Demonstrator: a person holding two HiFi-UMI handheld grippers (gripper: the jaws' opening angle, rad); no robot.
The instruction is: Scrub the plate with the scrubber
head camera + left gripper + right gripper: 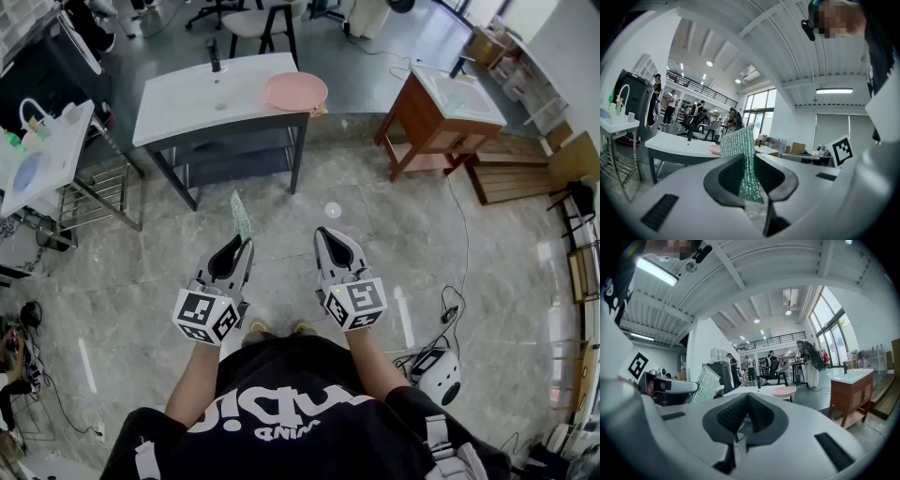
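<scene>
Closest to us is our own black shirt (281,412), and just past it the two grippers held level side by side over the marble floor (394,234). The left gripper (242,248) is clenched on the scrubber (241,216), a thin green glittery sheet standing upright out of its jaws. The right gripper (330,242) is clenched too, with nothing between its pads.

The pink plate (295,91) lies on the right end of the white washstand (187,103), well apart from both grippers, so we judge that scrubbing has not begun and we are in the approach. Next, we reckon, we must walk up to the stand and lay the scrubber's face flat on the plate; since the plate sits close to the edge, the right gripper would likely have to release and steady its rim.

We count one plate, one scrubber, two grippers, and one wooden washstand (441,112) off to the right
</scene>
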